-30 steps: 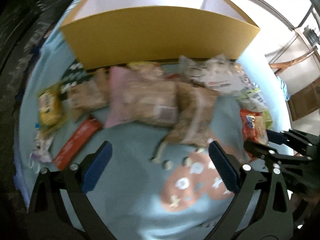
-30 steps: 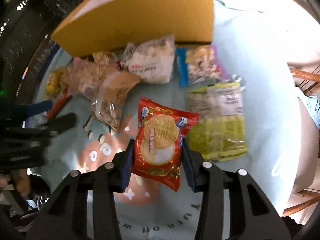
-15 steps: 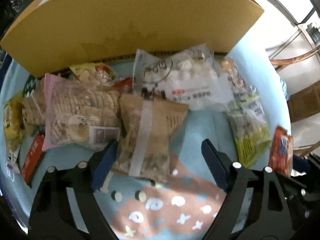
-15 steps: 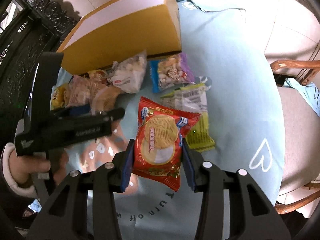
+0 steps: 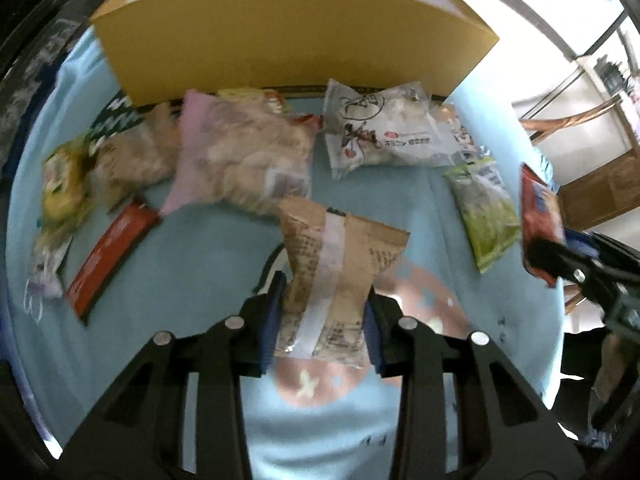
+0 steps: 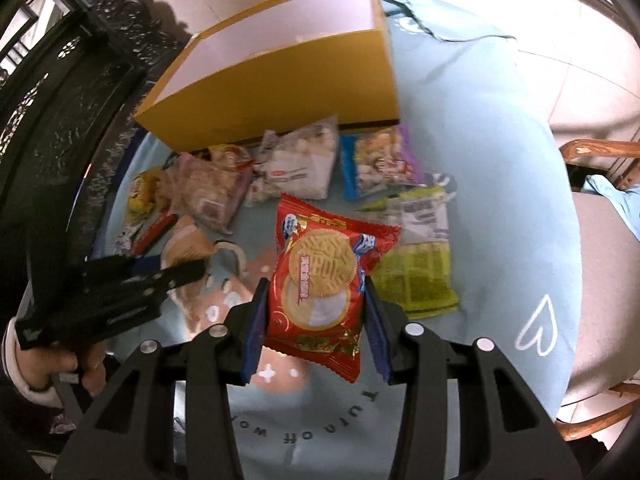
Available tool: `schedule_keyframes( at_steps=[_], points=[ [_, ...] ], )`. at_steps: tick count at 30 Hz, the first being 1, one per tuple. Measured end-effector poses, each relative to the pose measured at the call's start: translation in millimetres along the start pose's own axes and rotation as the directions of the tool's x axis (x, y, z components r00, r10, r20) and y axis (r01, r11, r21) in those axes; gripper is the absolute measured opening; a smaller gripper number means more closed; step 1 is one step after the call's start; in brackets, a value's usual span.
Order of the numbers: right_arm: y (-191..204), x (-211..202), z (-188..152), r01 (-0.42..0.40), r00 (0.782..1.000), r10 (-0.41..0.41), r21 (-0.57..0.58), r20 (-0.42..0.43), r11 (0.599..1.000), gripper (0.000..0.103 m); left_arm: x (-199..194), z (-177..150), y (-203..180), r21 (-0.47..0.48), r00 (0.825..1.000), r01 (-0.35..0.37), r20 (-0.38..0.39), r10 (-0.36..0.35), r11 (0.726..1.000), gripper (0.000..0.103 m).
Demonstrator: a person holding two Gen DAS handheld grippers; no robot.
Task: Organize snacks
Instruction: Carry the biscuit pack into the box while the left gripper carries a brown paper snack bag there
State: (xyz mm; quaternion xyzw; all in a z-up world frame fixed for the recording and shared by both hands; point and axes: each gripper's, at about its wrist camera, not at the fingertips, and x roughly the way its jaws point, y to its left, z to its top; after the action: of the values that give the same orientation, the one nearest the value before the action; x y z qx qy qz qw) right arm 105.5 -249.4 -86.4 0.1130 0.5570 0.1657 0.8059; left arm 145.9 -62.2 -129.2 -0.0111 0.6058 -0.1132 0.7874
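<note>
Blue tablecloth [image 6: 500, 184], heart drawing [image 6: 538, 326] only in right view

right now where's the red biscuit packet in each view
Left wrist view: the red biscuit packet sits at the far right edge, shut in the right gripper.
Right wrist view: the same packet fills the centre, clamped between the blue pads.
Shared landmark: the yellow cardboard box stands at the top of both views.

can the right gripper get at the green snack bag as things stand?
Probably not yet. The right gripper is shut on the red biscuit packet, so its jaws are full. The green snack bag itself lies uncovered on the blue cloth, close beside that gripper.
</note>
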Motion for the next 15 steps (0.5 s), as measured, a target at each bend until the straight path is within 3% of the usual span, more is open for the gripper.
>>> schedule_keyframes(
  at_steps=[7, 12, 15],
  points=[
    [22, -6, 8, -0.02, 1.0, 0.021, -0.042, 0.019, 0.999, 0.045, -47, -10, 23, -0.04, 0.998, 0.01, 0.067, -0.008, 0.999, 0.036],
    [35, -18, 27, -0.016, 0.997, 0.022, -0.085, 0.067, 0.996, 0.045, -91, 22, 21, -0.028, 0.984, -0.01, 0.179, 0.014, 1.0, 0.036],
    [42, -34, 50, -0.02, 0.992, 0.033, -0.107, 0.125, 0.994, 0.045, -109, 48, 27, -0.045, 0.979, -0.031, 0.201, 0.04, 0.999, 0.036]
  ],
)
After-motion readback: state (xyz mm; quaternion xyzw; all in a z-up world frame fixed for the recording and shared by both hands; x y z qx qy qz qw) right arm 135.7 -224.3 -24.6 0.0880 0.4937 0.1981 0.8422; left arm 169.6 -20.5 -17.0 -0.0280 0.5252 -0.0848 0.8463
